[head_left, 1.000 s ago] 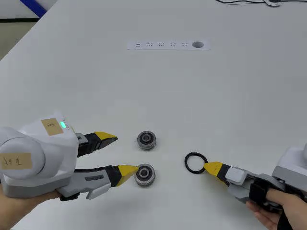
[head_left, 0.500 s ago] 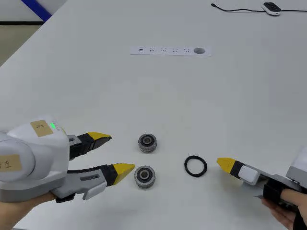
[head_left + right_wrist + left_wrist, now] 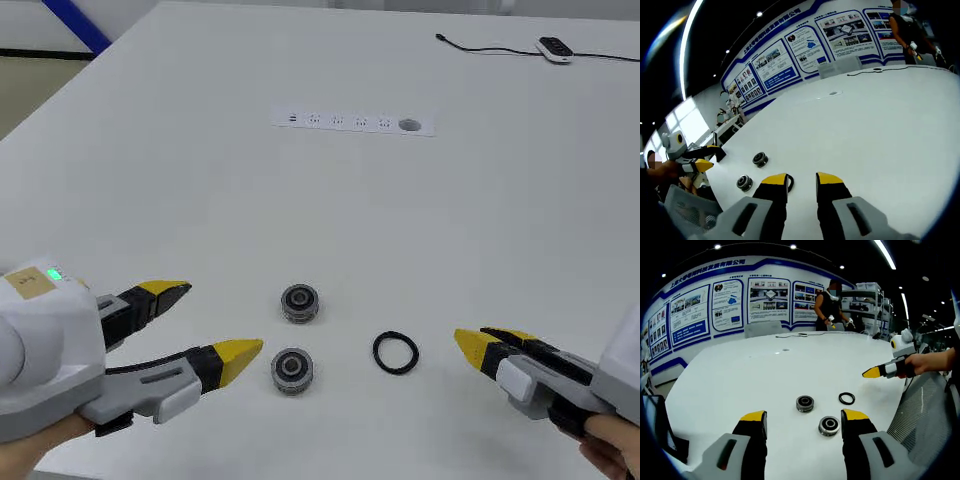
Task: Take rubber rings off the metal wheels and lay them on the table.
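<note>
Rubber ring, thin, black, flat on table

You're at a broad white table with a power strip set flush in its top. Beyond the power strip and to its right lies a small dark device on a black cable. Farther past the power strip stands a grey chair, then a wall of blue-framed poster boards under bright ceiling lights.

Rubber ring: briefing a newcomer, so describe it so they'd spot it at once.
On the white table, find the two metal wheels near its front edge. Right of the nearer wheel lies the rubber ring: a thin black hoop, table showing through.
</note>
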Demonstrator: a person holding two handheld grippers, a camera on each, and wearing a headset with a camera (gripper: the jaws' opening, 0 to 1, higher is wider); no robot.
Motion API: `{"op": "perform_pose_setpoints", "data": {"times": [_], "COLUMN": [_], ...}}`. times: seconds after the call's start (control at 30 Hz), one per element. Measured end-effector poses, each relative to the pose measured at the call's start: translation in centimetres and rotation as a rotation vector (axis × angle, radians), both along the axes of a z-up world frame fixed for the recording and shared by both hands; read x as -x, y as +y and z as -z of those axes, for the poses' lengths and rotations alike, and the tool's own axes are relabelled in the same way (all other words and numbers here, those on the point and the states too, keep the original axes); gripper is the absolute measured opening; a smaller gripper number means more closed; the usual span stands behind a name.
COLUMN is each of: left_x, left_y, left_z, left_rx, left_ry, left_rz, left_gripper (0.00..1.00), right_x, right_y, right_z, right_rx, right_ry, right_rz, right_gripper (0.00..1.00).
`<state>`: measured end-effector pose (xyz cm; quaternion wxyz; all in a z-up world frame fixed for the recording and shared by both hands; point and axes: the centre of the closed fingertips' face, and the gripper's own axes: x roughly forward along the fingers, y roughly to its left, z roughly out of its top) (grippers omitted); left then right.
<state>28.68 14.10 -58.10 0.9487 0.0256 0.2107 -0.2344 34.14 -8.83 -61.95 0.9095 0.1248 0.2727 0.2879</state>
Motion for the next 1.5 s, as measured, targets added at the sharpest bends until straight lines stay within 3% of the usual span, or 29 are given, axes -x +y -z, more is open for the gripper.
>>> {"op": "perform_pose_setpoints", "data": {"times": [0.2,0.47,0.63,0.73,0.97,1.5], "left_x": [0.8,1.1,1.4,1.7,2.1,2.3], "left_y": [-0.3,0.7,1.5,1.7,2.3,1.9], "left_z": [0.2,0.1,0.6,0.7,1.2,1.7], "left_rx": [0.012,0.022,0.023,0.022,0.014,0.015], "left_ry": [0.001,-0.018,-0.008,-0.003,0.013,0.029], "left_rz": [-0.012,-0.059,-0.087,-0.094,-0.107,-0.089], "left_gripper": [0.70,0.84,0.91,0.93,0.95,0.94], "right_x": [0.5,1.8,2.3,2.7,3.1,3.7], "right_y": [-1.2,-2.8,-3.3,-2.7,-0.5,0.4], "right_z": [-0.8,-1.0,-0.7,-0.9,-0.9,-0.6], "right_rx": [0.006,0.102,0.158,0.149,0.182,0.164], "right_ry": [-0.029,-0.094,-0.115,-0.121,-0.164,-0.142], "right_rz": [0.005,-0.037,-0.054,-0.078,-0.173,-0.192], "right_gripper": [0.32,0.39,0.48,0.55,0.64,0.64]}}
